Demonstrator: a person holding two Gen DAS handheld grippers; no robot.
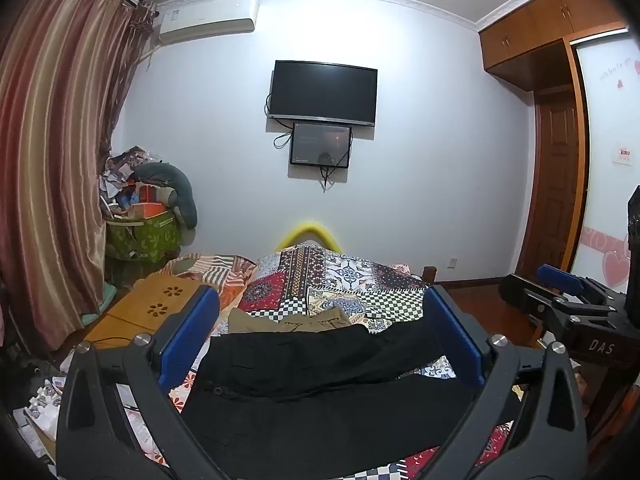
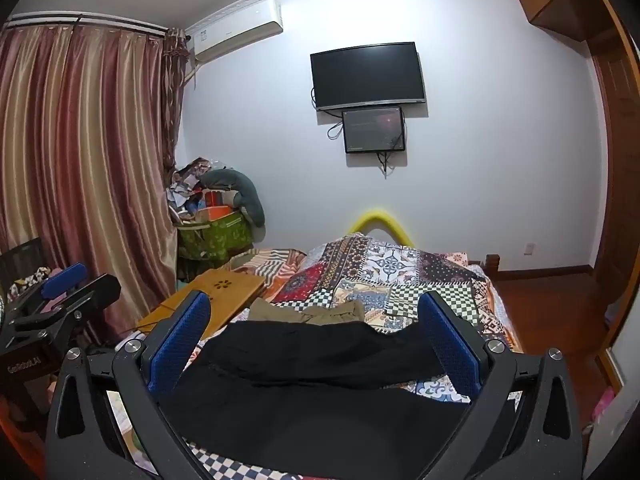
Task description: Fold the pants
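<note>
Black pants lie spread across the near part of a bed with a patchwork quilt. In the right wrist view the same black pants fill the space below the fingers. My left gripper hovers above them, open wide, nothing between its blue pads. My right gripper also stands open and empty over the pants. Each gripper shows at the other view's edge: the right gripper at the right, the left gripper at the left. Olive-brown trousers lie just beyond the black ones.
A wooden lap table rests on the bed's left side. A green bin of clutter stands by the striped curtain. A TV hangs on the far wall; a wooden wardrobe is at the right.
</note>
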